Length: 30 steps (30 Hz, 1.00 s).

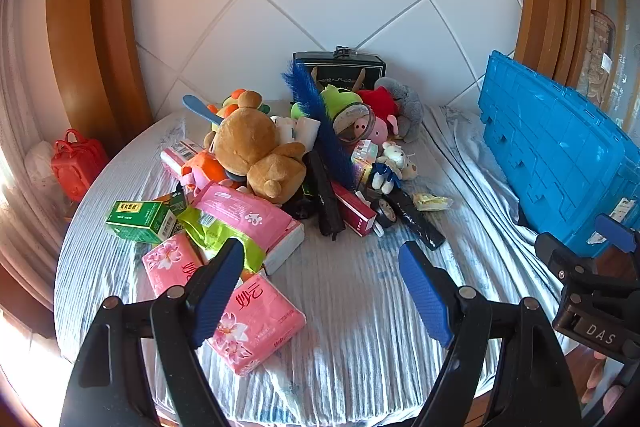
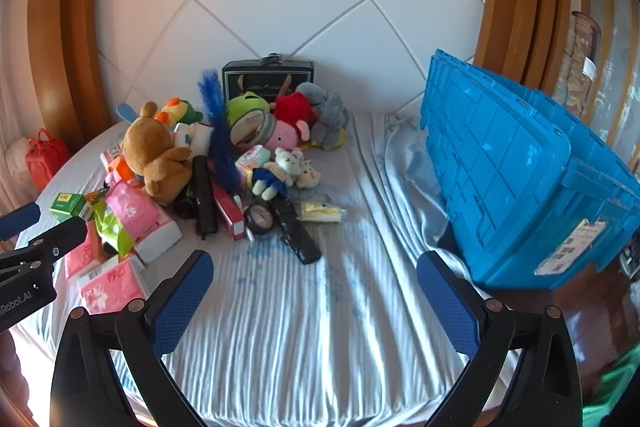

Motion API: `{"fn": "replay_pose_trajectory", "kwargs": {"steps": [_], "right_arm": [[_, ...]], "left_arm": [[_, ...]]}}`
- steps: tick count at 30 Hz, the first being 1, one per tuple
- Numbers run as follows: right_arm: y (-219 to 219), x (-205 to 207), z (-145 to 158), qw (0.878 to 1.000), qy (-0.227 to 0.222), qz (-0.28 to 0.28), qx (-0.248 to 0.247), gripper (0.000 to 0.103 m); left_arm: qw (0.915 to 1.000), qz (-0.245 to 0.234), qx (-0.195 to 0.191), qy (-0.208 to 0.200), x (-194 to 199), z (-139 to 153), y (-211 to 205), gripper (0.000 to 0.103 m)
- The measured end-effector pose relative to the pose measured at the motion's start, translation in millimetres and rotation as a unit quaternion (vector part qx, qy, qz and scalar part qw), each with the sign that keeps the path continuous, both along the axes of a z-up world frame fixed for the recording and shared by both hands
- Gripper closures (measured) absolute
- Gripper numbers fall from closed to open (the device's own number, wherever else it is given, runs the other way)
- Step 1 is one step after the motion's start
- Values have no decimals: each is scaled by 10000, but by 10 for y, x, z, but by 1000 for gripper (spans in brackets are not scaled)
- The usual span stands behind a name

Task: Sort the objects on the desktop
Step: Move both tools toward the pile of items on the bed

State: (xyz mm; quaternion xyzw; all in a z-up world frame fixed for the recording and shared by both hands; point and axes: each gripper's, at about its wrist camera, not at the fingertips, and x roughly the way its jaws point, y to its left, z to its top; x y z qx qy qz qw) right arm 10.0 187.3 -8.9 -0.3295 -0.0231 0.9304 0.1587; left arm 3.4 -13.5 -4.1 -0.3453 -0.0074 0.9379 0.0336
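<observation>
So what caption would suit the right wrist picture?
Open right hand-held gripper above a striped cloth, facing piled toys and tissue packs beside a blue crate.

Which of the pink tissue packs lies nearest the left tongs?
The flowered pink pack at the near edge of the pile, right beside the left tongs; the other pink packs lie farther back among the clutter.

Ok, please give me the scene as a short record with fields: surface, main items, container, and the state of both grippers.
surface: round table with a striped blue-white cloth
pile: brown teddy bear, blue feather duster, black box at the back
front left: pink tissue packs, green box
container: blue crate, on the right, lid raised
left gripper: open, nothing between its fingers
right gripper: open, nothing between its fingers
</observation>
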Motion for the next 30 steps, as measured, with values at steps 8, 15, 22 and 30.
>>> {"fn": "replay_pose_trajectory", "kwargs": {"steps": [8,15,22,30], "right_arm": [[-2,-27,-35,10000,-39,42,4,0],[96,-78,-73,9999,-98,89,-33,0],[239,-216,-129,9995,-167,266,-62,0],[540,-571,-195,9969,-341,697,-106,0]], "left_arm": [[10000,58,10,-58,-13,-24,-15,24],[9997,164,4,-154,-48,-97,12,24],[9989,388,-22,-255,-120,-170,104,24],[9946,907,52,-505,-314,-280,256,24]]}}
